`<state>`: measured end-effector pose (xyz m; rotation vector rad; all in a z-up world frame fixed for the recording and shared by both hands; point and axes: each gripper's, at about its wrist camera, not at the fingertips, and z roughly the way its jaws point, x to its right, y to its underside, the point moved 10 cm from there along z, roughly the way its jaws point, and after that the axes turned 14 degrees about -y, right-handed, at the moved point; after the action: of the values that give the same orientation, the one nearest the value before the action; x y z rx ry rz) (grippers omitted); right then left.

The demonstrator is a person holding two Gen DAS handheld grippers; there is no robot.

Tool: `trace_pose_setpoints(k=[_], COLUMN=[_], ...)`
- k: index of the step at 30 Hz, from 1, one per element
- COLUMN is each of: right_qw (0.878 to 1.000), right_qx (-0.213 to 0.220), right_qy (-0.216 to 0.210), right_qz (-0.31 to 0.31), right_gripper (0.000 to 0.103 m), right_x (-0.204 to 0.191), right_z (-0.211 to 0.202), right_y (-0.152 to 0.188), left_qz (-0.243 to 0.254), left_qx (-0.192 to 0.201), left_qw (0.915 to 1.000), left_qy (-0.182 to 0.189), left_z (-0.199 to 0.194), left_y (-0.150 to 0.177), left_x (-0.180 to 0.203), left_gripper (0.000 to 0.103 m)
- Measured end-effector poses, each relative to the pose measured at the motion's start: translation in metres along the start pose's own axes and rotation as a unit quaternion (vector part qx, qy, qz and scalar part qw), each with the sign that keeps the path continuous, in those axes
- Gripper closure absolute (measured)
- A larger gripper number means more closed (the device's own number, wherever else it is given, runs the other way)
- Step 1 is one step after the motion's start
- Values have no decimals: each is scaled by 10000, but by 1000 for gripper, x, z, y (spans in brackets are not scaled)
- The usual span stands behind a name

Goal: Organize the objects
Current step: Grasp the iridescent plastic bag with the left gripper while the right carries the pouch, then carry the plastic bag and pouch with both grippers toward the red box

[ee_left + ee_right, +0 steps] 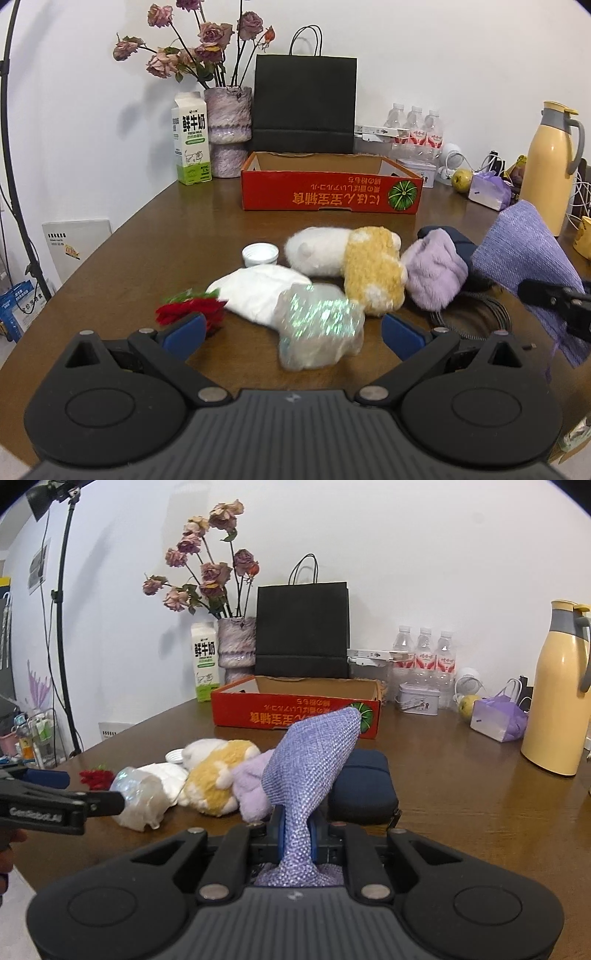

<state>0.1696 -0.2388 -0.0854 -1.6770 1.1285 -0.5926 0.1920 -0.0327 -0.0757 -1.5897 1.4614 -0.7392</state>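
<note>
My right gripper [296, 834] is shut on a purple woven cloth [314, 760], held up above the table; the cloth also shows in the left wrist view [528, 266]. My left gripper [293, 332] is open, its blue pads either side of a shiny iridescent wrapped bundle [317, 325], not closed on it. Behind lie a white pouch [255, 291], a white and yellow plush toy [354, 258], a lilac plush [436, 273], a red artificial flower [192, 310] and a white cap [260, 254]. An open red cardboard box [328, 192] stands beyond them.
A dark blue case [364, 786] lies right of the plush pile, with a coiled cable [476, 317] near it. At the back stand a milk carton [190, 140], a vase of dried roses [227, 133], a black paper bag [304, 103], water bottles [415, 125] and a yellow thermos [550, 162].
</note>
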Motion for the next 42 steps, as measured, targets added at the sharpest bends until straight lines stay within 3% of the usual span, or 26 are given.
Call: trace_pose_setpoints(k=[4, 7, 10, 12, 15, 27, 42], right_qw=[10000, 9999, 9999, 9999, 9998, 9997, 9995], right_qx=[15, 22, 15, 2, 2, 42, 204], right_qy=[-25, -54, -90, -117, -155, -213, -240], right_qz=[73, 109, 118, 119, 109, 67, -12], right_gripper=[92, 92, 92, 92, 92, 92, 92], right_x=[4, 6, 6, 5, 4, -3, 1], right_z=[5, 8, 11, 12, 13, 11, 24], right_y=[-2, -4, -5, -5, -5, -8, -36], left_qz=[-48, 14, 45, 1, -49, -8, -188], left_qx=[-57, -73, -167, -265, -216, 62, 513], left_qw=[9999, 9999, 9998, 9996, 9997, 10000, 9984], left_qy=[-116, -129, -85, -39, -50, 10, 138], left_z=[16, 25, 32, 36, 37, 14, 7], left_y=[-3, -3, 1, 5, 7, -6, -58], left_x=[8, 13, 17, 17, 16, 13, 26], left_gripper=[0, 9, 30, 51, 56, 57, 57])
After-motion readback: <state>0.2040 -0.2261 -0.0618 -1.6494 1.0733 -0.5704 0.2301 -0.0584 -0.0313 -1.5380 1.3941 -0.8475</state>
